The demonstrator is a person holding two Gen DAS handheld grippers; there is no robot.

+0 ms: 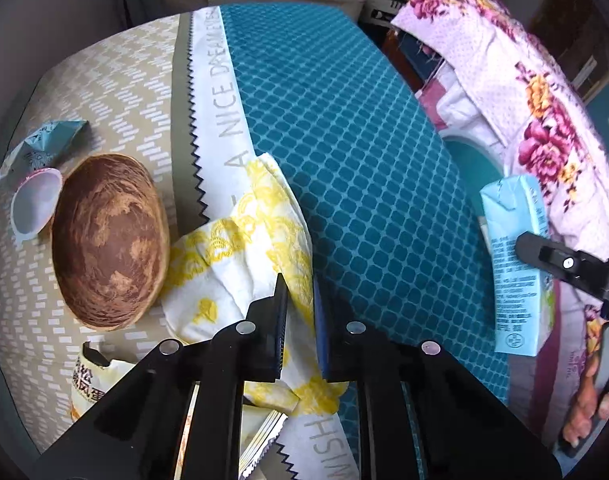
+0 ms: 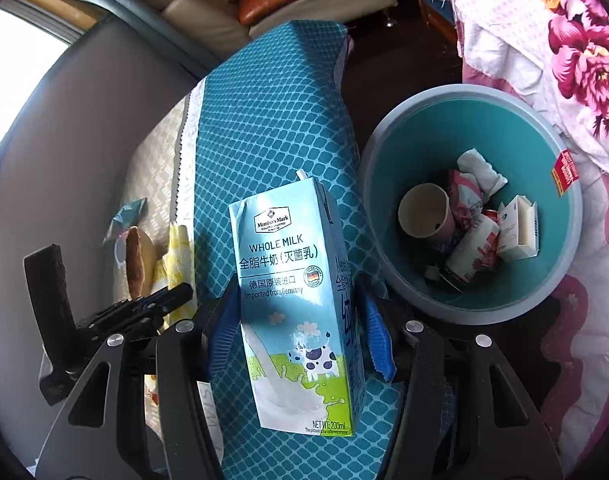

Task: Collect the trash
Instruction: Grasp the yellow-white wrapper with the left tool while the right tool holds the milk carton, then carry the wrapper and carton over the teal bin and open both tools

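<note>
Left gripper jaws nearly closed, pinching a fold of the white-and-yellow napkin lying on the teal tablecloth, beside the brown bowl. Right gripper about half open, blue pads clamped on both sides of the milk carton, held upright above the cloth. Trash bin just right of carton, cup and cartons inside.

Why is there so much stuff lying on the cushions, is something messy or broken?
Yes, it's trash waiting to be picked up. A torn blue wrapper and an empty cup lie beside the brown bowl, and a crumpled yellow napkin sits pinched in the left gripper. The right gripper holds a milk carton near the bin. Nothing looks spilled.
</note>
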